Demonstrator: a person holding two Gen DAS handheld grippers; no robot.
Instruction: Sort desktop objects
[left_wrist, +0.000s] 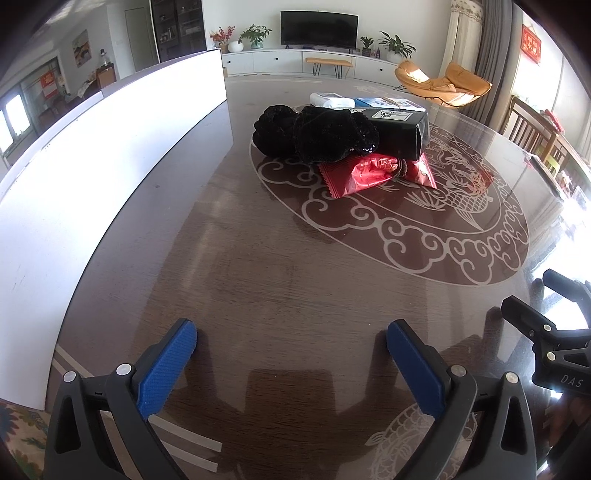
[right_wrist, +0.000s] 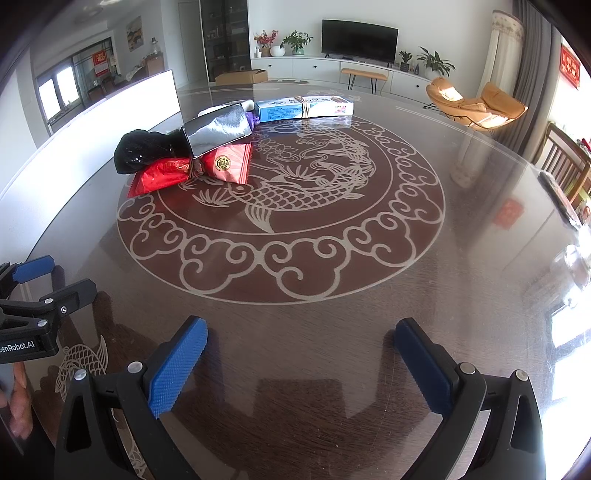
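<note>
Ahead and to the left of the left gripper (left_wrist: 291, 343) stands a long white board (left_wrist: 110, 177) along the table (left_wrist: 258, 280) edge; its jaws stand wide apart with nothing between them, only bare wood grain below. Straight ahead and well apart from it lies the heap still to be sorted: a black fuzzy cloth (left_wrist: 314, 134) on the left, a black foil bag (left_wrist: 400, 133) with a white label leaning over it, and 2 red snack packets (left_wrist: 360, 173) tucked beneath. Behind the heap lie a white pack (left_wrist: 328, 99) and a pair of blue-and-white boxes (right_wrist: 304, 107), bound with a band in the right wrist view. To the right, the right gripper (right_wrist: 301, 349) likewise hangs with its jaws spread and empty, the same heap ahead and to its left, on the rim of the carp medallion (right_wrist: 291, 192) set into the table. By my judgement the sorting has not visibly begun: everything sits in 1 cluster, no separate groups show, and neither gripper is near any item. Readable writing is scarce: "DAS" on the right gripper's body seen from the left wrist, and "enRobot.AI" on the left gripper's body seen from the right wrist; the print on the boxes and packets is too small to read.
</note>
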